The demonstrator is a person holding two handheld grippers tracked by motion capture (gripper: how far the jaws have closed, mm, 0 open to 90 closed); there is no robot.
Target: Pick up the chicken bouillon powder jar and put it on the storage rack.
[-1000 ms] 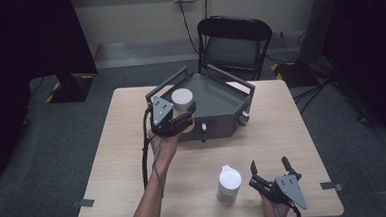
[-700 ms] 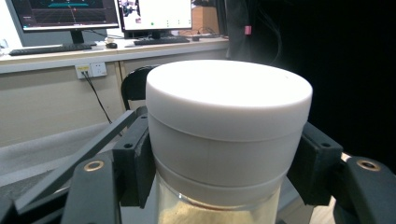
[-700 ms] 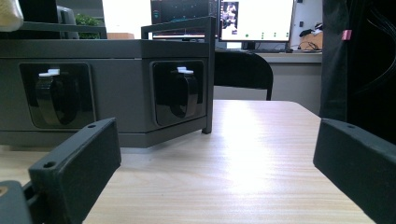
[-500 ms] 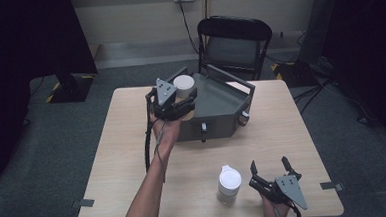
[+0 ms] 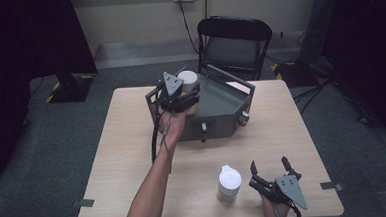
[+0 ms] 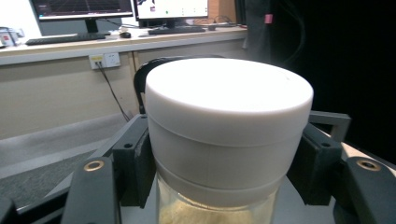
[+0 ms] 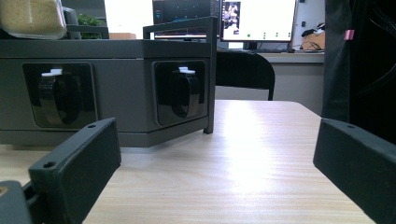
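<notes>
Our left gripper's fingers [image 6: 135, 168] are closed snugly on the white-lidded jar [image 6: 229, 140], pads pressed on either side just under the lid, and in the high view the left gripper [image 5: 180, 96] carries it above the grey rack [image 5: 221, 112] at centre frame. To set it down well, we judge we should keep it upright, lower it squarely onto the rack's top, and release only once it rests. Our right gripper [image 5: 272, 177], at lower right on the table [image 5: 133, 156], stands wide open and holds nothing, beside a second jar [image 5: 229, 184].
</notes>
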